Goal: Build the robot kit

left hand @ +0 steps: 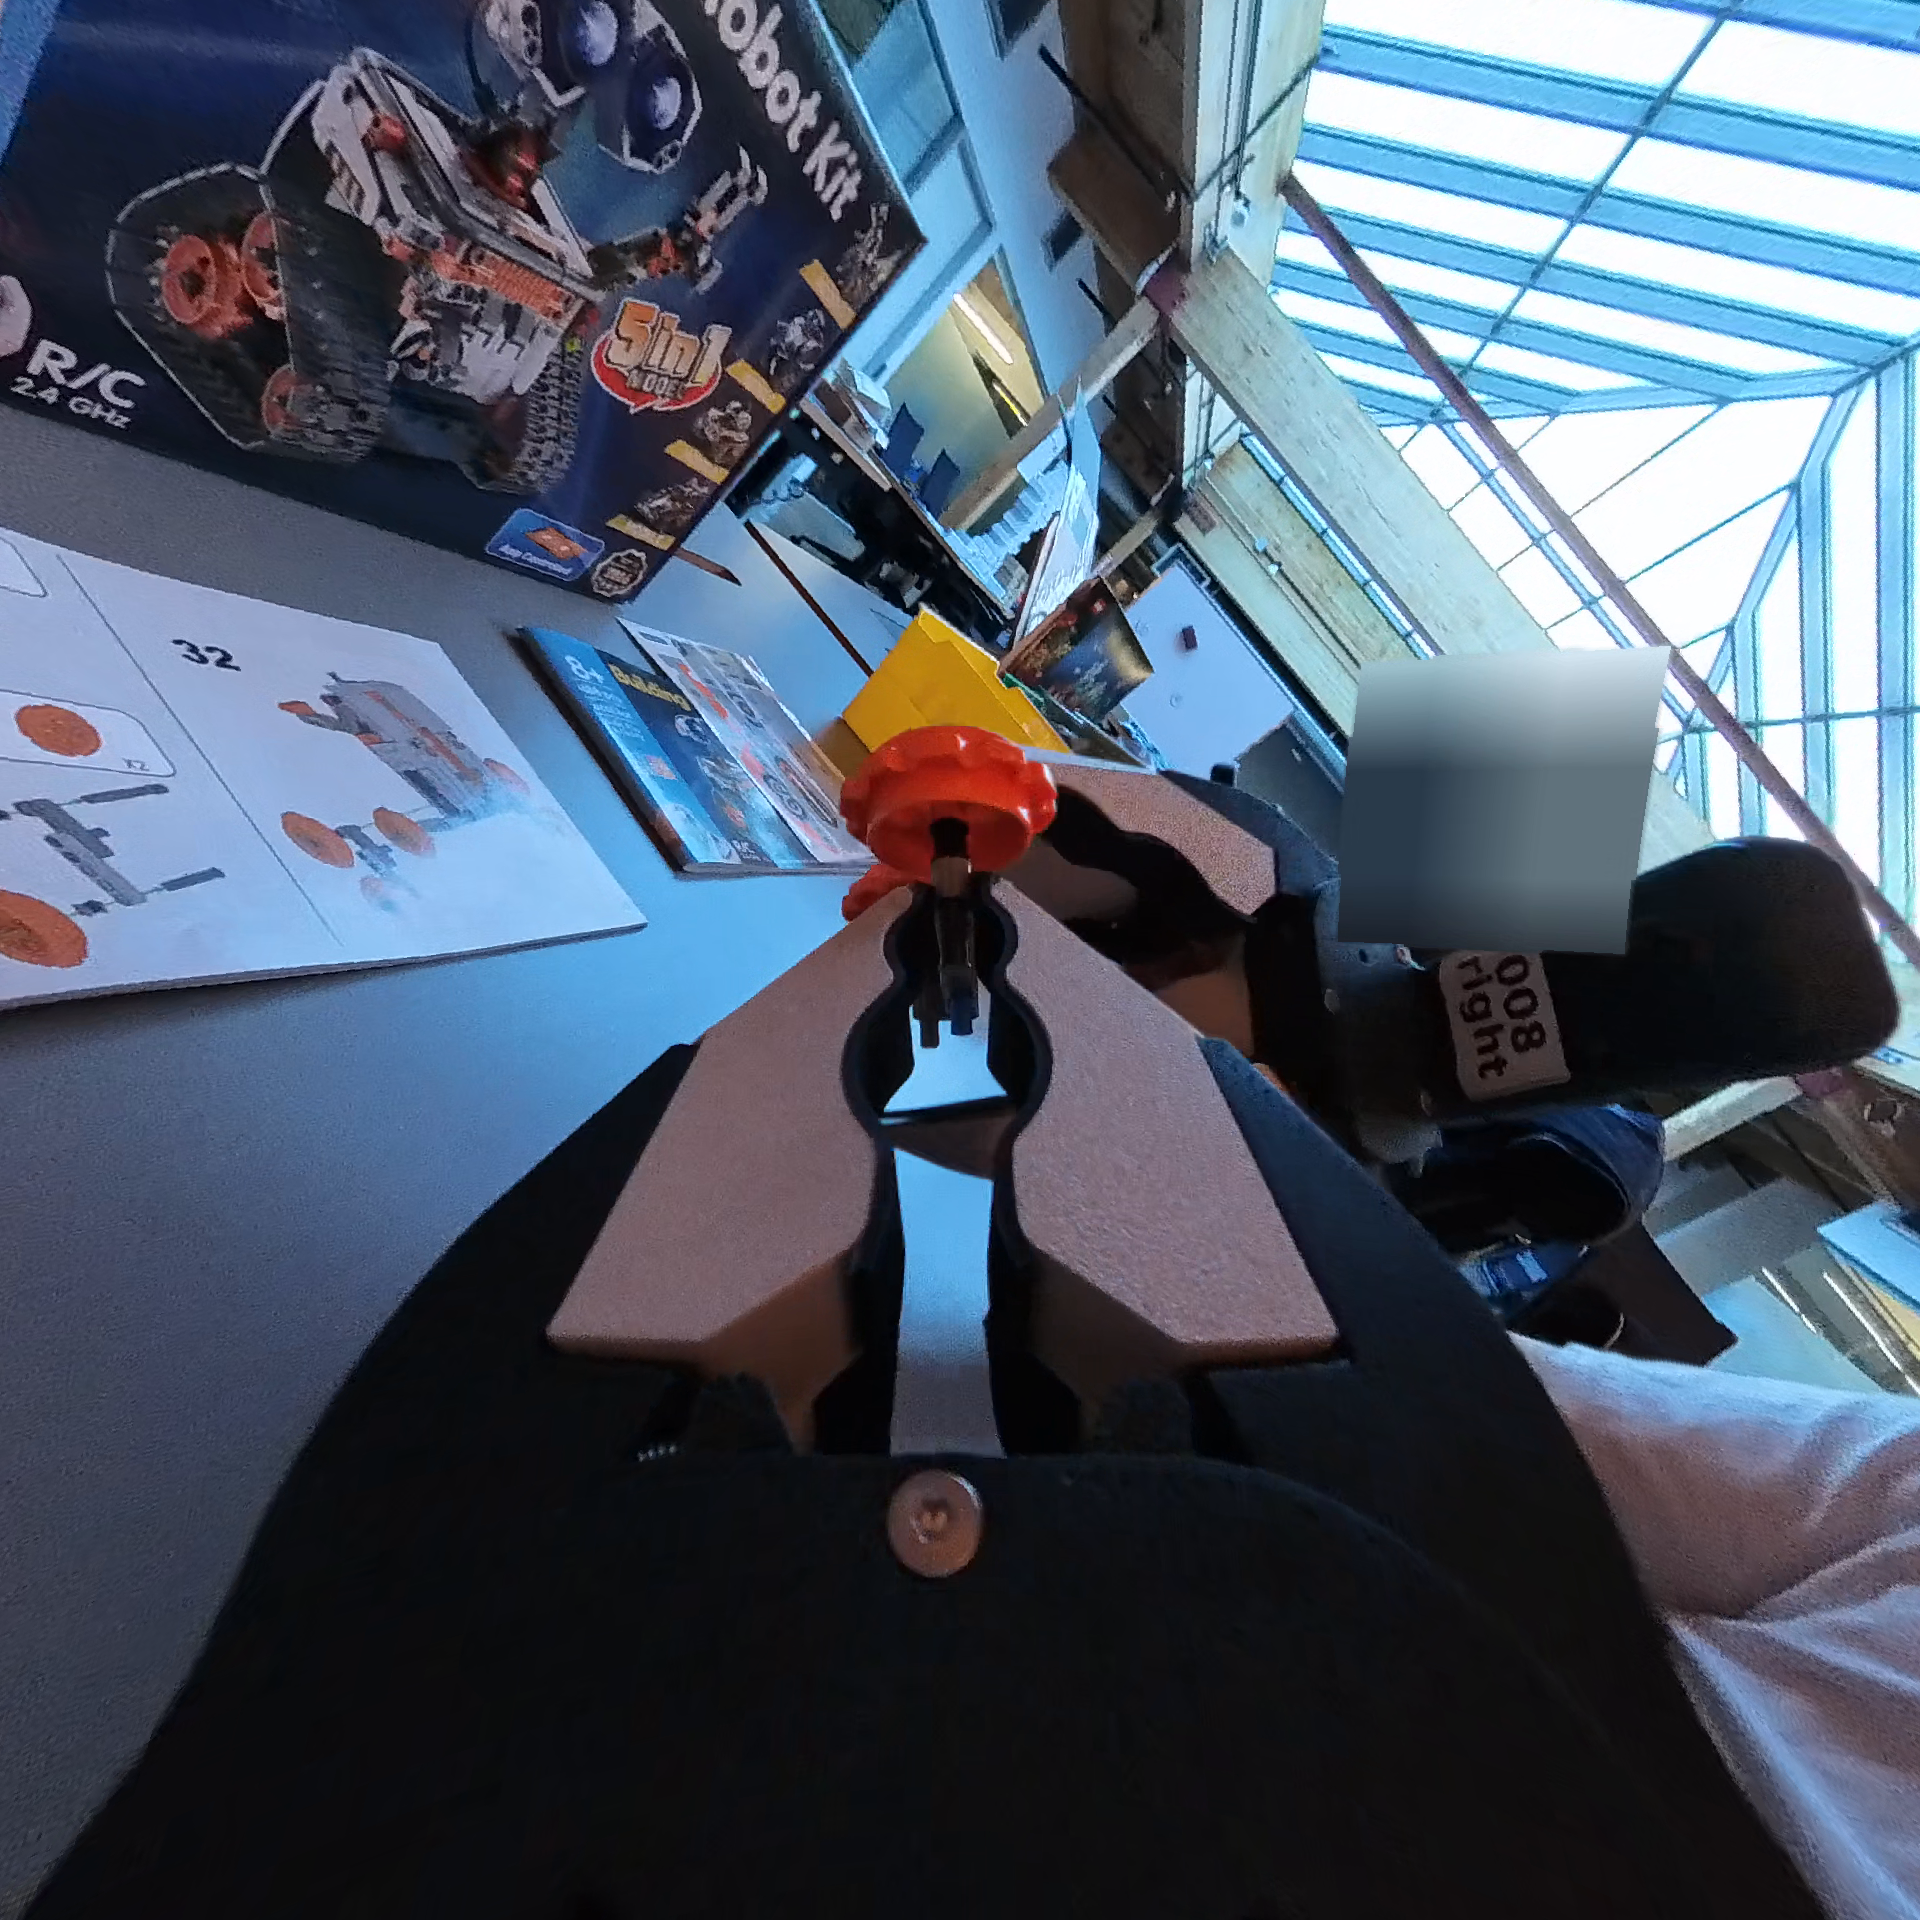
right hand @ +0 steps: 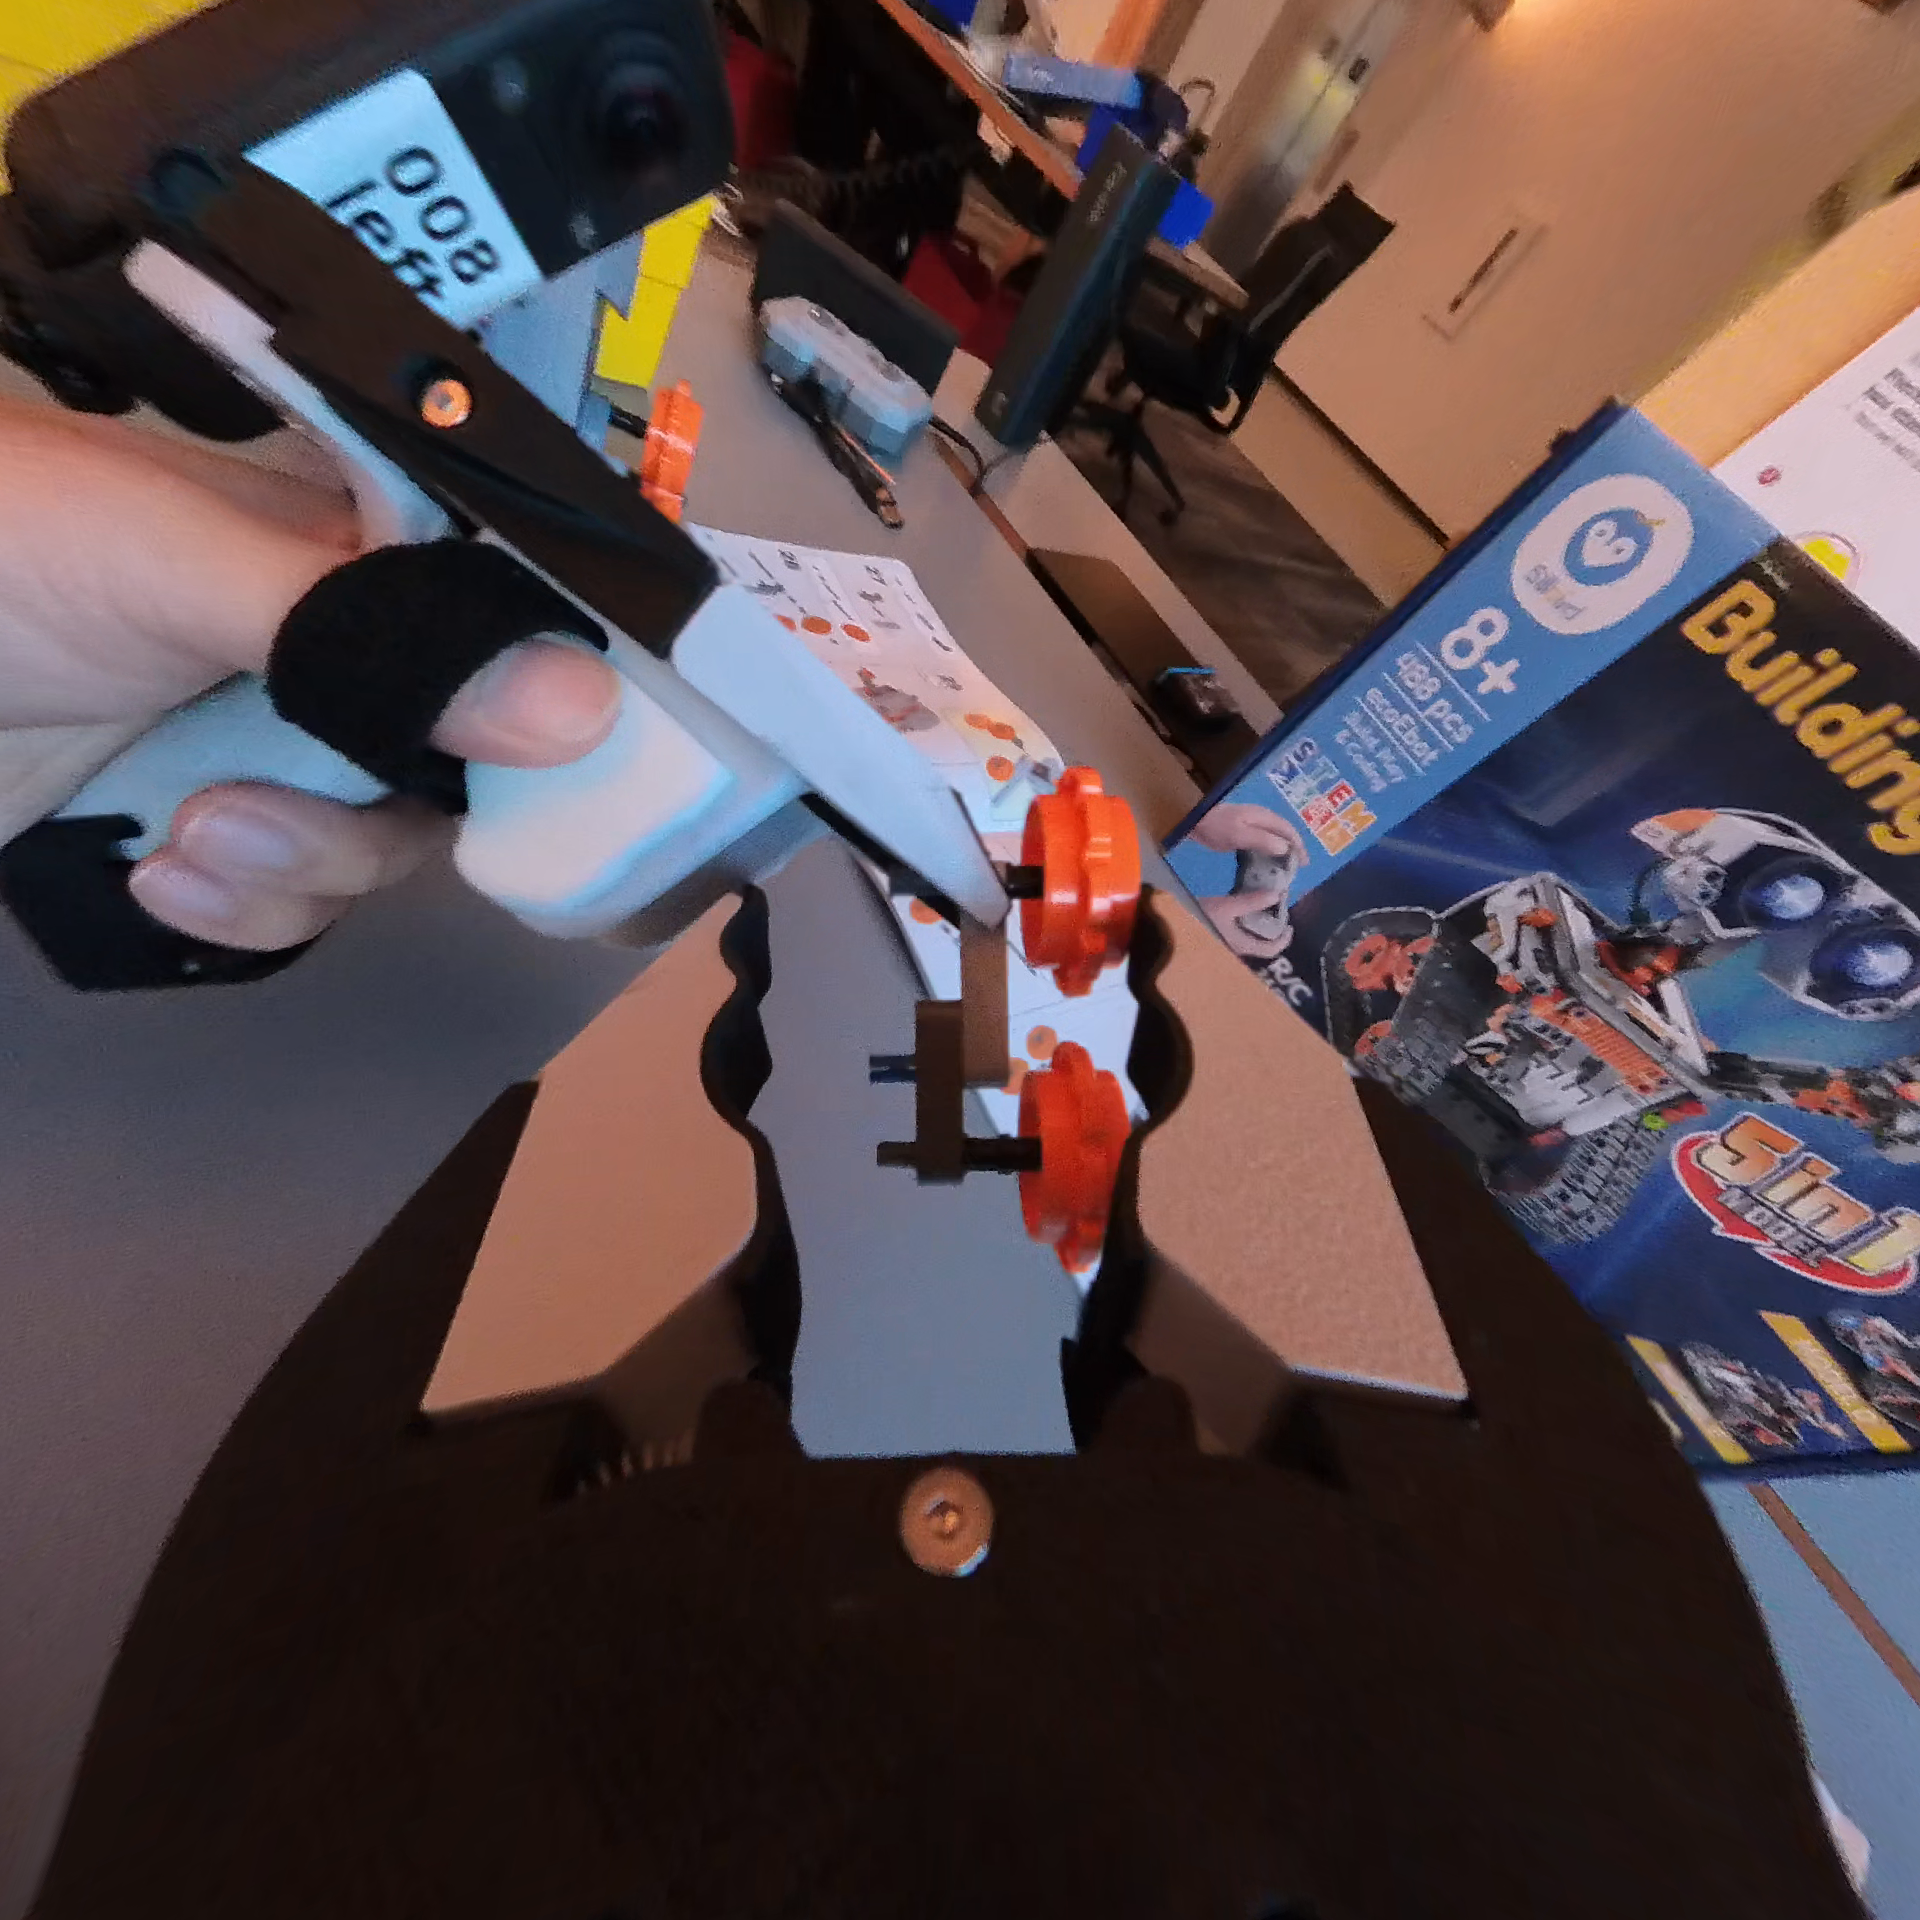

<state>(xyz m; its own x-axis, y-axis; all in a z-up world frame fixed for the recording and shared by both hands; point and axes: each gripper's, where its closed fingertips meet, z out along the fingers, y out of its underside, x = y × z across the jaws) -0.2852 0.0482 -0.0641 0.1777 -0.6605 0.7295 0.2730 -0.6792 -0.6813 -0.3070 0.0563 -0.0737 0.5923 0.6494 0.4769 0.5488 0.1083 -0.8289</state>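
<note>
The left gripper (left hand: 951,935) has its tan fingers (left hand: 790,1122) drawn in to a narrow gap, clamped on the dark grey beam of a small brick assembly (left hand: 951,940). In the left wrist view only the beam's thin end and a few dark pins show between the pads; the rest is hidden behind the fingertips. An orange toothed wheel (left hand: 945,795) sits on an axle just past the tips, and a second orange piece peeks out beside the left fingertip, too covered to make out.

In the right wrist view the same assembly (right hand: 961,1091) hangs between the wide-spread fingers (right hand: 623,1195) of the right gripper (right hand: 945,1039). Its two orange wheels, upper (right hand: 1075,878) and lower (right hand: 1070,1148), lie against or just beside the right-hand finger; whether they touch is hard to tell. The opposite finger stands well apart from the beam. The left gripper (right hand: 992,899) reaches in from the upper left, pinching the top of the beam, held by a hand (right hand: 260,727) cut off at the picture's edge.

Beyond, an open instruction booklet (left hand: 312,769) lies flat on the grey table (left hand: 156,1143), partly cut by the frame. A second, closed booklet (left hand: 717,748) lies farther along. A large kit box (left hand: 468,270) stands towards the table's far edge, its top out of view. Something yellow (left hand: 945,681) shows behind the wheel, mostly hidden.
</note>
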